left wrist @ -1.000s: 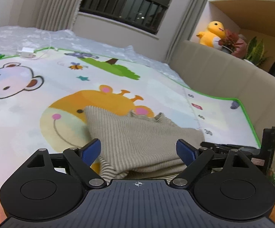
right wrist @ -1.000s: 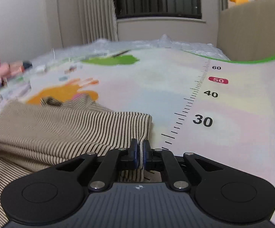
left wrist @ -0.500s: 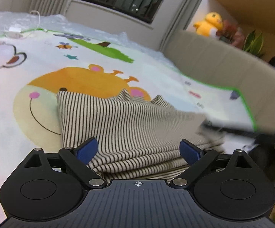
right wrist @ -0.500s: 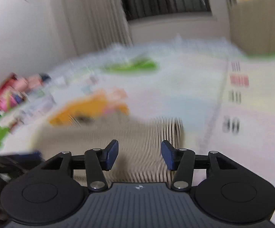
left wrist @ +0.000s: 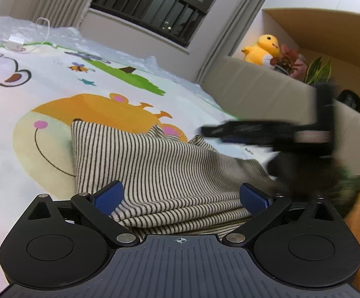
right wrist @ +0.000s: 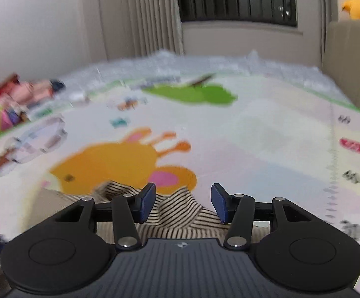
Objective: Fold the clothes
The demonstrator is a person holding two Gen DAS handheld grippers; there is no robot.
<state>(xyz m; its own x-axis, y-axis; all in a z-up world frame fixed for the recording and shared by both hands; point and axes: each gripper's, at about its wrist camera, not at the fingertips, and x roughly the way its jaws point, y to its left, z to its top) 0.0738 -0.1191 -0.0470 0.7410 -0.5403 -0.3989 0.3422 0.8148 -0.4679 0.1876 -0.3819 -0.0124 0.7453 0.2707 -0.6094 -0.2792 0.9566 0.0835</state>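
Striped garment [left wrist: 160, 171] lies folded on cartoon play mat [left wrist: 55, 94], over giraffe print. Left claw [left wrist: 180, 196] spread wide above near edge, gripping nothing. Right claw [right wrist: 183, 202] parted, empty, above garment's bunched far corner; seen blurred in left view.

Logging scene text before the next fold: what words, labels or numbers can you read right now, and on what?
Nothing is legible in either view.
Ruler numbers printed along the cartoon play mat: dark marks and a red tag, too blurred to read.
Pale label on the right gripper, seen from the left wrist: blurred.
Colourful packages beyond the mat: blurred.
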